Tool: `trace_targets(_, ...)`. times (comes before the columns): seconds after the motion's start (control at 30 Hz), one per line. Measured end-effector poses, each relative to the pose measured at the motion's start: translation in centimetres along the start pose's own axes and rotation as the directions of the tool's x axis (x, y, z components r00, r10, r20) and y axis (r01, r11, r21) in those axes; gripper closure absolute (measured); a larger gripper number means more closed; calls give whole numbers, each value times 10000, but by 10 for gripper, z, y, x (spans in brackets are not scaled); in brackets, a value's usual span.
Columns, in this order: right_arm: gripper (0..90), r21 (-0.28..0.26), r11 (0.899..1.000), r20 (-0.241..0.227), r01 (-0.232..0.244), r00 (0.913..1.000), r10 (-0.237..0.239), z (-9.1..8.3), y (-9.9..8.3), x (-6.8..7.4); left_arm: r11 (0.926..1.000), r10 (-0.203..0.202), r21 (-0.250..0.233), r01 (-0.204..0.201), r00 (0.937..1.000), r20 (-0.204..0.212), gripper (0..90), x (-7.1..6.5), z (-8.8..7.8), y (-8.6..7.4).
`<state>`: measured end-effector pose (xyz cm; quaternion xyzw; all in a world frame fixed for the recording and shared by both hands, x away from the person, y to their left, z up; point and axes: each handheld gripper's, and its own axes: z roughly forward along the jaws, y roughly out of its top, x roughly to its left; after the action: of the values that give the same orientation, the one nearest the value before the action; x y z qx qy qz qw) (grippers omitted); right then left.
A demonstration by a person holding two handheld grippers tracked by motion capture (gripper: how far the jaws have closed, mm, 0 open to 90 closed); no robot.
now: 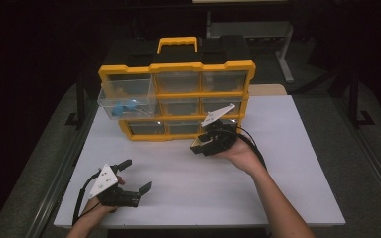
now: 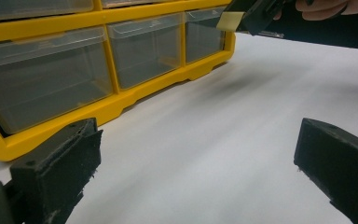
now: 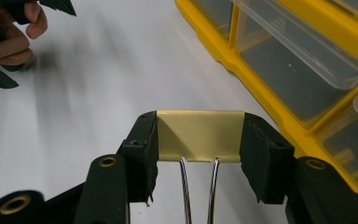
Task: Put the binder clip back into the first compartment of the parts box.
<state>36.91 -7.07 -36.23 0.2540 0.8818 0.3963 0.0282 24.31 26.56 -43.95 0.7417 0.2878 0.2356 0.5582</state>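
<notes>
White worktop (image 1: 188, 183) lying under dim light | near left: left gripper (image 1: 135, 176) resting low, jaws spread wide, gripping nothing | centre right: right gripper (image 3: 198, 140) clenching a pale yellow binder clip (image 3: 198, 136) above the worktop | far: yellow drawer organizer (image 1: 178, 67) standing, its top-left clear drawer (image 1: 126, 99) sticking out.

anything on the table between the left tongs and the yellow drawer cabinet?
Nothing: in the high view, bare white table top separates the open left tongs from the yellow plastic drawer cabinet; the left gripper view agrees.
</notes>
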Motion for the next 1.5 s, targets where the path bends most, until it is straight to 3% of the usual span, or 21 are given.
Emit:
trace_targets(0.47,491,-157,9994,-151,309,9994,-311,-9,22,1,10000,14,10,-14,10000,-4,1,0,0,0)
trace_targets(0.53,491,-155,9984,-89,544,9985,-546,-10,25,1,10000,15,6,-15,10000,-3,1,0,0,0)
trace_targets(0.7,491,-294,9985,-165,470,9987,-475,-15,35,2,10000,12,8,-12,10000,-10,1,0,0,0)
trace_targets(0.8,491,-346,9977,-158,591,9981,-597,-17,41,2,10000,9,9,-9,10000,-10,1,0,0,0)
trace_targets(0.83,491,-378,9952,-76,900,9959,-903,-18,43,0,10000,9,10,-9,10000,-12,1,0,0,0)
trace_targets(1.07,491,-425,9974,-221,588,9980,-598,-26,58,5,10000,4,1,-4,10000,1,0,0,0,0)
trace_targets(1.13,491,-483,9932,-104,1059,9943,-1065,-27,61,2,10000,7,17,-7,10000,-5,1,0,0,0)
trace_targets(1.2,491,-529,9922,-75,1125,9936,-1131,-29,65,3,10000,12,9,-12,10000,-14,1,0,0,0)
trace_targets(1.23,491,-488,9946,-108,917,9957,-923,-31,68,5,10000,15,9,-15,10000,-13,1,0,0,0)
trace_targets(1.3,491,-545,9916,-21,1177,9930,-1180,-32,72,5,10000,6,16,-6,10000,-12,1,0,0,0)
trace_targets(1.5,491,-642,9889,21,1342,9909,-1343,-38,85,8,10000,77,4,-77,10000,3,1,0,0,0)
